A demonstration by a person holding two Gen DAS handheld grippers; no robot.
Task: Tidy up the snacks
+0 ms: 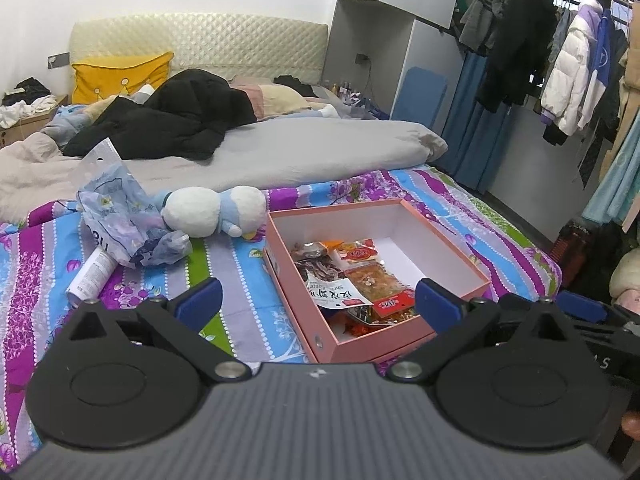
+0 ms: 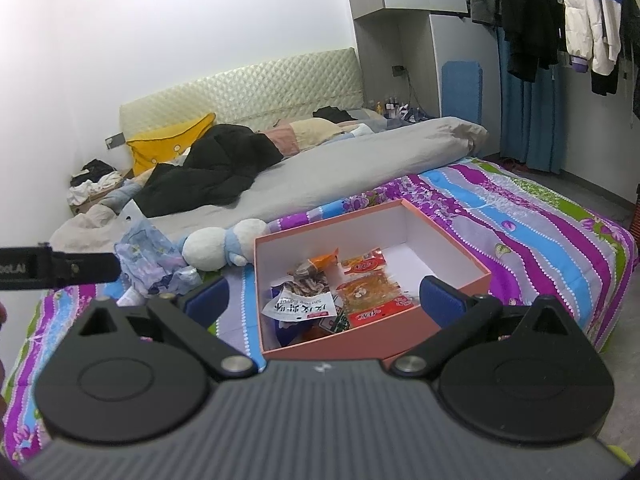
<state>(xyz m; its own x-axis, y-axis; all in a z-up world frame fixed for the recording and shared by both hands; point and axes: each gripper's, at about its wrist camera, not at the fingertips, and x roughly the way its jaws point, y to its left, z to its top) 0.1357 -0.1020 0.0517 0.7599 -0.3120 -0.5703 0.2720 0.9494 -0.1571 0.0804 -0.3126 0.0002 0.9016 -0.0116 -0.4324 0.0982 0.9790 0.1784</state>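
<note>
Left gripper (image 1: 318, 300) and right gripper (image 2: 324, 300) both spread wide, empty, hovered near pink box (image 1: 440, 240) on bed (image 1: 240, 280). Snack packets (image 1: 352, 276) piled inside box. Risk: soft bedding let box tip if rim got nudged; slick packets might slip.

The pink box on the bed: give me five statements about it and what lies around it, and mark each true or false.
1. The pink box has no lid on it and holds snack packets. True.
2. The plush toy lies inside the box. False: it lies on the striped bedspread, to the left of the box.
3. The left gripper grips a snack packet. False: it is open and holds nothing.
4. The far part of the box shows its bare white bottom. True.
5. The right gripper is shut. False: its fingers stand wide apart, with nothing between them.
</note>
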